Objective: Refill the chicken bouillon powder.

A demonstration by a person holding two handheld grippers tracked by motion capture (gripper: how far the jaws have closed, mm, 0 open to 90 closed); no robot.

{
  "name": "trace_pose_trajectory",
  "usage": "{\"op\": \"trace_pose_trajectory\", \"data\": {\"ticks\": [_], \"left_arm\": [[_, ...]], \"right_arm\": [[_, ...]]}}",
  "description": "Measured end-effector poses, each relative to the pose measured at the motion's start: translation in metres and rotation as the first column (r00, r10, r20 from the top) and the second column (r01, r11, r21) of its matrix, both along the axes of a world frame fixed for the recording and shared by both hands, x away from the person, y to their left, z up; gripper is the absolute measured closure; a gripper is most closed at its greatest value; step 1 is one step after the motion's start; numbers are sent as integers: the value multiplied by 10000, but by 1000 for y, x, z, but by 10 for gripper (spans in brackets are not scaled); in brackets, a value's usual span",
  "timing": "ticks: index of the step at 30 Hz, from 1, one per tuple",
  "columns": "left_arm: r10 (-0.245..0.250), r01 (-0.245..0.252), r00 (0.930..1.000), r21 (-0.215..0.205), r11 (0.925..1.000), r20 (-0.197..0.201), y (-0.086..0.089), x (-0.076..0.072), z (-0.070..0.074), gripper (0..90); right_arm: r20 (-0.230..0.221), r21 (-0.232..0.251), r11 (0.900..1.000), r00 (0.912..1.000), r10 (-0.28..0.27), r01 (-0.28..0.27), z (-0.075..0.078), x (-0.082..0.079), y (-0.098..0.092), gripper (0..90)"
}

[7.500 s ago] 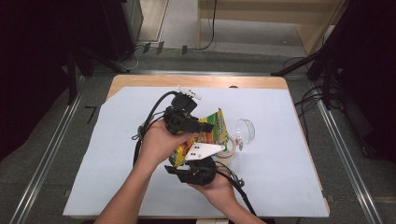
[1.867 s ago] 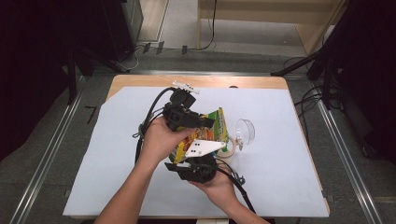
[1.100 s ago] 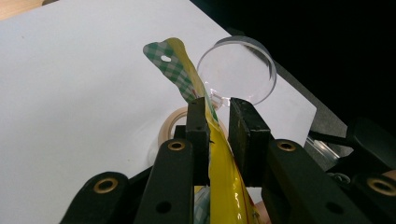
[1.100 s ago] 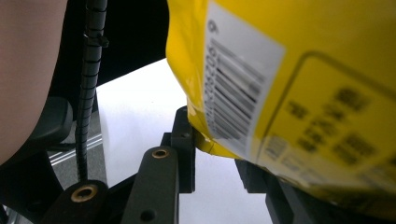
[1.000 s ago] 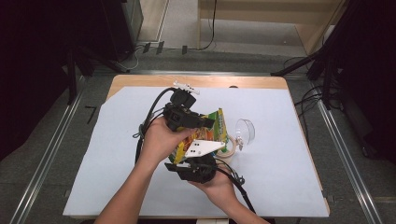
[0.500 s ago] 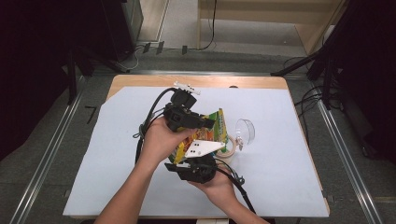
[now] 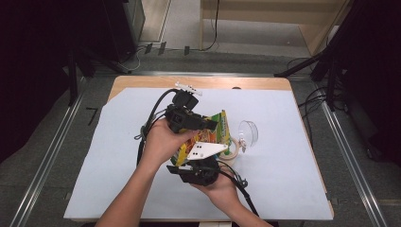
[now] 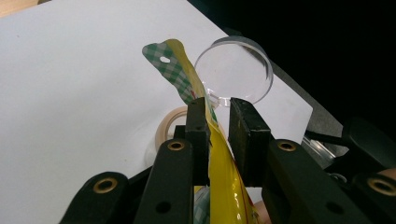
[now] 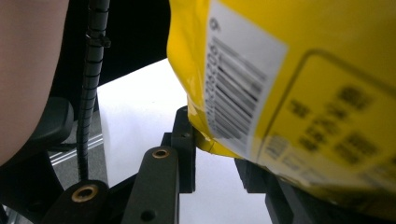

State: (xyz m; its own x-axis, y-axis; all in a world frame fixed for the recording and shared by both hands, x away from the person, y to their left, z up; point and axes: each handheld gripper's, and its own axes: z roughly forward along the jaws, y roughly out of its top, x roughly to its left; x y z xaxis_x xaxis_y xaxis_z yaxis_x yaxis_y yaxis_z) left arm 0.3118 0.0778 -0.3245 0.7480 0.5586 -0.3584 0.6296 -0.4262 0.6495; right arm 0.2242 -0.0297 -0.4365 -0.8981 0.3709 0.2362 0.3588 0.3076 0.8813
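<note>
High view is showing both hands holding steady over the white counter (image 7: 283, 156), nothing shifting since a moment ago, so the pull on the bag has not begun. Left tongs (image 8: 217, 122) are pinching the glossy yellow snack bag with its green-checked top (image 8: 187, 79), lifted above the counter's middle. Right tongs (image 9: 217, 154) are gripping its lower corner. A clear plastic lid (image 8: 236, 67) and a tape ring (image 8: 167, 125) are lying just beyond.

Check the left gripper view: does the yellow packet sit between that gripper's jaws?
Yes, the yellow packet runs up between the two black jaws of the left gripper.
</note>
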Motion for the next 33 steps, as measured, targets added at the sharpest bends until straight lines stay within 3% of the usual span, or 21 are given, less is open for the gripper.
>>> {"op": "trace_pose_trajectory", "data": {"ticks": [22, 33], "left_arm": [[45, -44, 10000, -149, 9999, 75, 0, 0, 1, 782], [91, -92, 9999, 50, 9999, 147, -2, -1, 0, 780]], "right_arm": [[-12, -78, 10000, 10000, 24, -24, 1, 1, -1, 728], [-178, -65, 9999, 9998, 106, -107, 0, 3, 0, 728]]}}
